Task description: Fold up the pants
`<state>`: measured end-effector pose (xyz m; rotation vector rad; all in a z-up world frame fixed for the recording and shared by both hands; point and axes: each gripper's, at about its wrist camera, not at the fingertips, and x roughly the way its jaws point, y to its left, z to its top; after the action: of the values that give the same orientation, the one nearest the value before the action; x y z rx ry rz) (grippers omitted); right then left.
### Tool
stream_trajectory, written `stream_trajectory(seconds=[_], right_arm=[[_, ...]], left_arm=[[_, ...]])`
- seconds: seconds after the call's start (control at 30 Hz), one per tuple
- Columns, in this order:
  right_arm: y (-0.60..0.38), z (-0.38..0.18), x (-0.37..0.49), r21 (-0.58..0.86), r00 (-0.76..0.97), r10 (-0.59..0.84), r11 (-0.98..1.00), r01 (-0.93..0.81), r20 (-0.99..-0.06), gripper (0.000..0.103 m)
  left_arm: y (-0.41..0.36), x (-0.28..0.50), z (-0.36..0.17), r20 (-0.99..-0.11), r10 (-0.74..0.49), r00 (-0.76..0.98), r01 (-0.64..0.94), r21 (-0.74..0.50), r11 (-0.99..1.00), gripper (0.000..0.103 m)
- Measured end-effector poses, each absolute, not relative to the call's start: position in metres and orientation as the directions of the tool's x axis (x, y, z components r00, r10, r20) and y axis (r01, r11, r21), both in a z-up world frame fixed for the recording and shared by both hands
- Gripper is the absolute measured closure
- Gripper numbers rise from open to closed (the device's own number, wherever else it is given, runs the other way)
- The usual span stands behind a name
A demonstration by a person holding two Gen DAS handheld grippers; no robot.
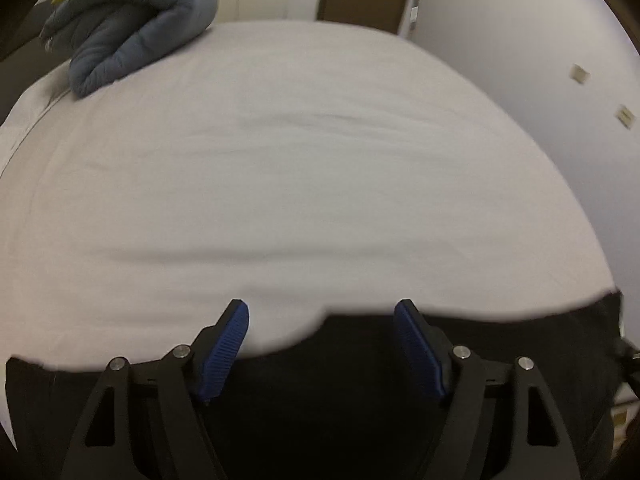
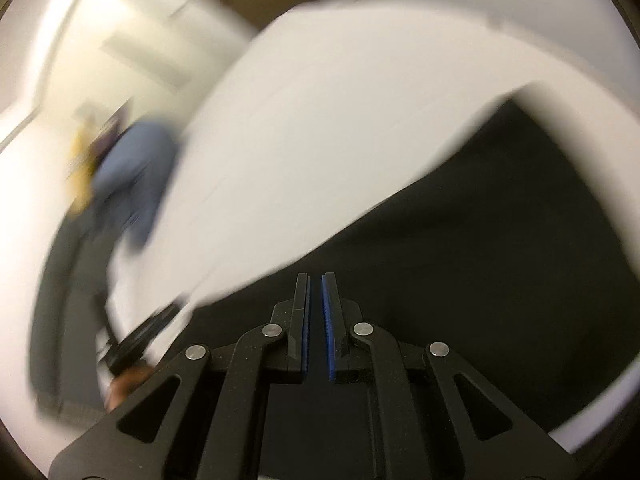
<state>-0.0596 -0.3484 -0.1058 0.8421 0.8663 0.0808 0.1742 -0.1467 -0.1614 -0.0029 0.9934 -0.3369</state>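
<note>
Right wrist view blurred; black pants cut off below.

You have one pair of black pants at six o'clock on one white bed, and one folded blue garment at eleven o'clock. You hold two grippers, one left, one right. Two small wall plates sit at two o'clock.

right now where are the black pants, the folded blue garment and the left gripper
black pants (image 1: 360, 360): left wrist view, top edge
folded blue garment (image 1: 136, 28): left wrist view, middle of bundle
left gripper (image 1: 322, 312): left wrist view, between fingertips
</note>
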Motion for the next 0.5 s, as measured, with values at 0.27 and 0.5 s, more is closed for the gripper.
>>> stream_trajectory(seconds=[0.27,0.5], right_arm=[[-0.251,-0.194,-0.018,0.758,0.481,0.623,0.634,0.151,-0.617,0.103],[-0.429,-0.183,-0.089,0.678,0.718,0.155,0.509,0.531,-0.679,0.103]], left_arm=[[-0.09,0.064,-0.202,-0.864,-0.215,0.456,0.235,-0.116,0.965,0.026],[-0.052,0.037,-0.194,-0.845,-0.204,0.494,0.139,-0.155,0.978,0.027]])
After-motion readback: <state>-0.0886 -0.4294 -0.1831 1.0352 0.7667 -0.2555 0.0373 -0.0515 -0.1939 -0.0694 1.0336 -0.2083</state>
